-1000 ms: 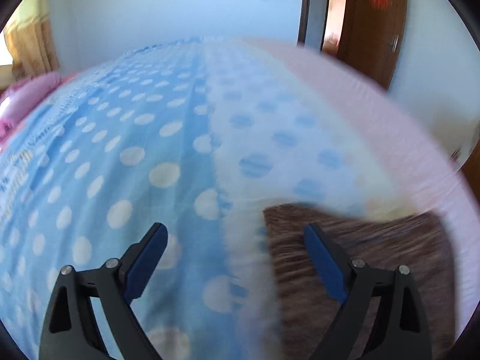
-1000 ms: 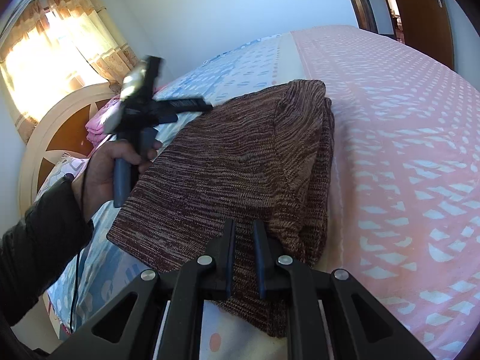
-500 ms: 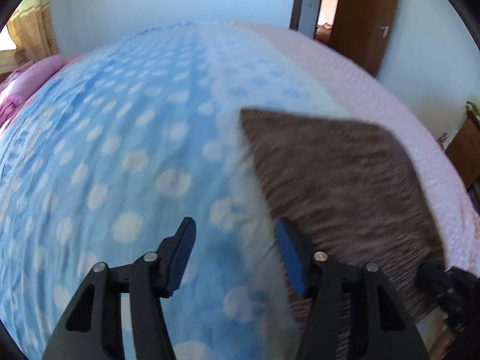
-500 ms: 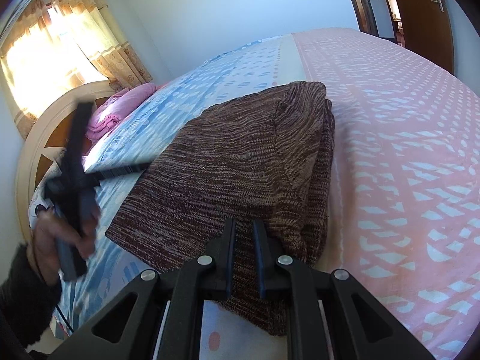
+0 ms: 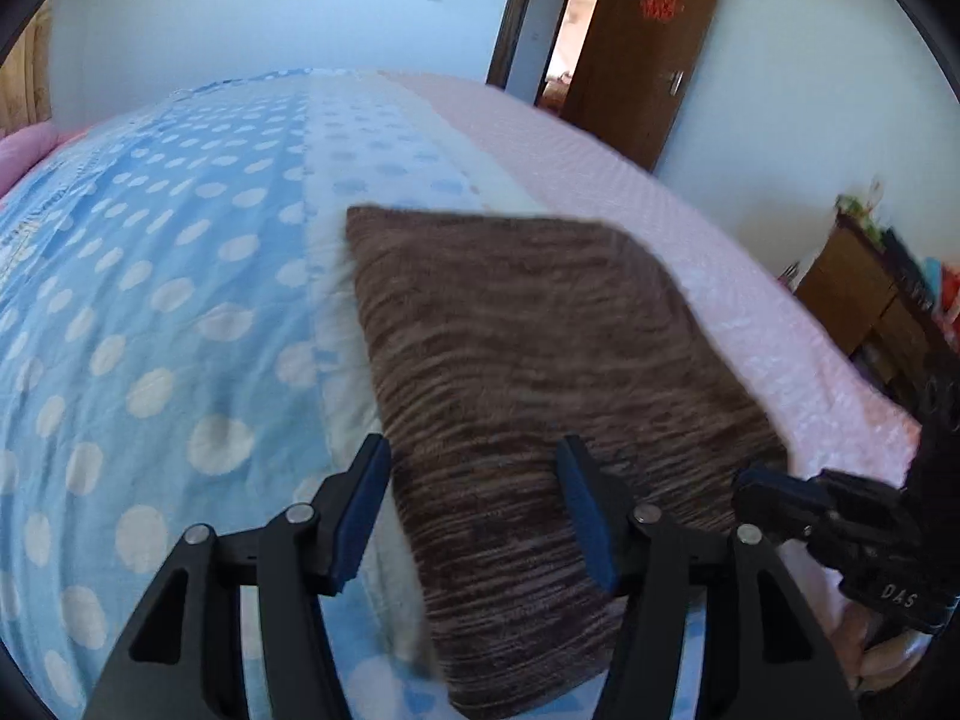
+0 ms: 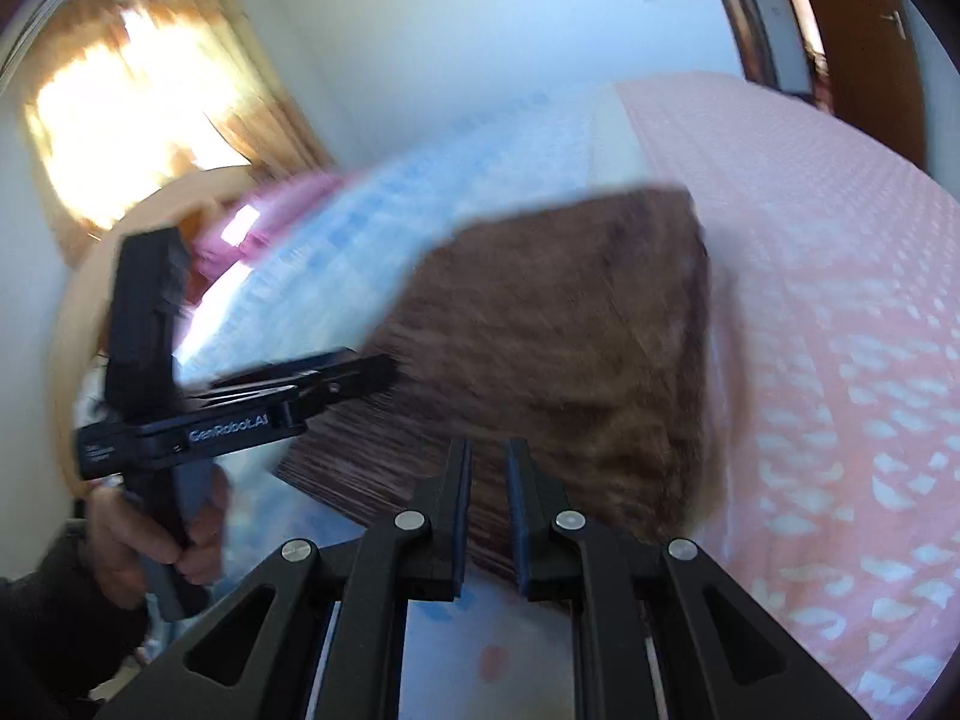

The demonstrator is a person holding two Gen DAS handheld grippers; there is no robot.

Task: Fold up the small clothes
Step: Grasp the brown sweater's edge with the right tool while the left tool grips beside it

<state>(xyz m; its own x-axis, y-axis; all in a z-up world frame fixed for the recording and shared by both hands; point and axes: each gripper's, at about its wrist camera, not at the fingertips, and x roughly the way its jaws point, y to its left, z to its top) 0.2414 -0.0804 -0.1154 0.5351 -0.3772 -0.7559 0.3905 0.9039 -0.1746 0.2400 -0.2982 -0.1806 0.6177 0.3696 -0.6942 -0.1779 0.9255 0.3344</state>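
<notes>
Looking from the left wrist, the brown sweater is lying folded on the bed. The left gripper is hanging over its near edge, about half open and opening a little more, its pads touching nothing.

Looking from the right wrist, the right gripper is pinching the sweater's near edge, nearly shut. The fold is partly done, I think. Next, the left gripper needs to come down and grab the edge too.
</notes>
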